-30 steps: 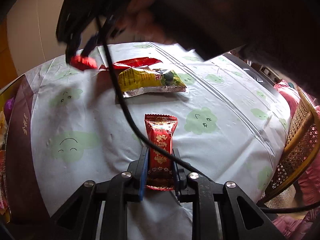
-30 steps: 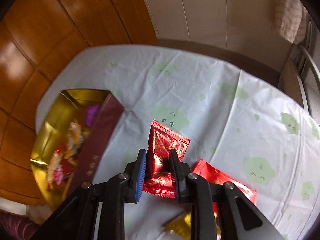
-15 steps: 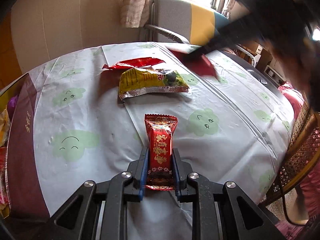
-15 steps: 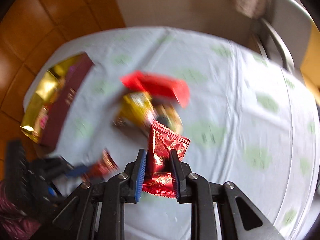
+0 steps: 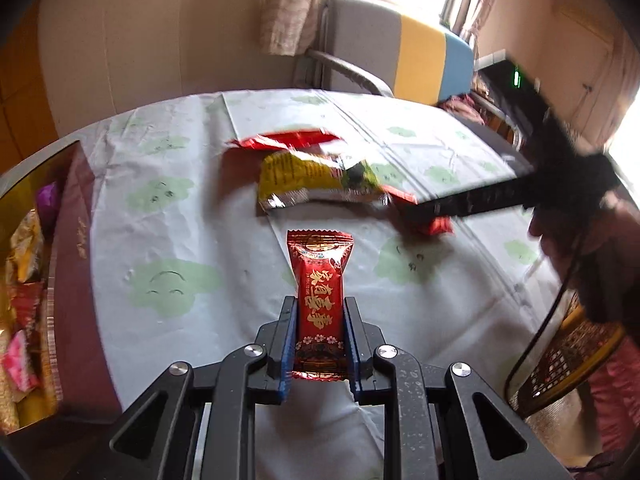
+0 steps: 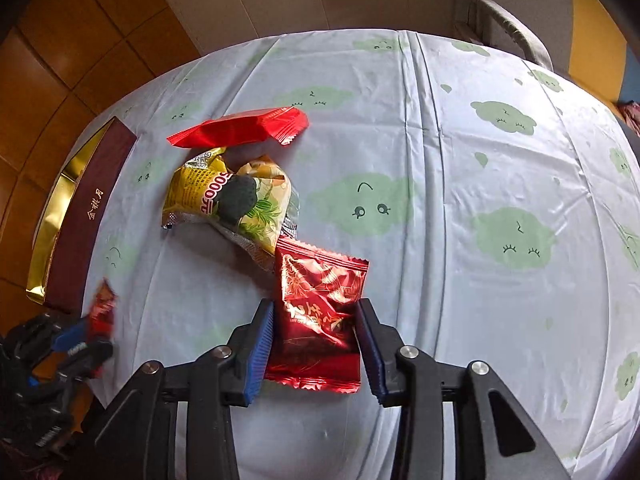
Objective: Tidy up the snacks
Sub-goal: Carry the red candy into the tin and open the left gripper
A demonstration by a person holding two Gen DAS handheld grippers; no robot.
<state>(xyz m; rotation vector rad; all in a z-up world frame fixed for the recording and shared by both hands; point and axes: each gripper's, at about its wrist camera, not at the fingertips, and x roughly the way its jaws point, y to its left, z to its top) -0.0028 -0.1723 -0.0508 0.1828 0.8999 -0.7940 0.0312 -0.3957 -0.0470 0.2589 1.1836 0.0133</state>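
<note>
Red foil fills both of my grippers, so the sorting is clearly mid-way. My left gripper (image 5: 319,330) is clamped tight on a narrow red candy wrapper with gold characters (image 5: 320,280), its blue pads pressing both long edges, and the wrapper stands out over the pale tablecloth with green cloud faces (image 5: 168,216). My right gripper (image 6: 316,344) is letting go: its jaws are opening, with gaps showing on each side of the crinkled dark-red snack packet (image 6: 318,316) that lies between them, its top edge touching the pile.

That pile holds 2 other snacks. A yellow-and-green foil bag (image 6: 232,200) lies just beyond the dark-red packet, and a flat bright-red packet (image 6: 244,128) lies beyond that, touching the yellow bag's far end. With my packet, that makes 3 grouped near the middle of the table.

At the table's edge, on my left, sits a maroon gift box with a gold lining (image 5: 76,240). Through the left wrist camera I see several small sweets inside, gold, red and pink, so I judge some of the work done. I cannot tell how full the box is, since most of it is cut off.

Left to do, as I judge it: the candy in my left gripper has yet to be set down somewhere, and the 3 packets on the cloth may also need a final place. Whether the pile or the box is the goal, I cannot say.
</note>
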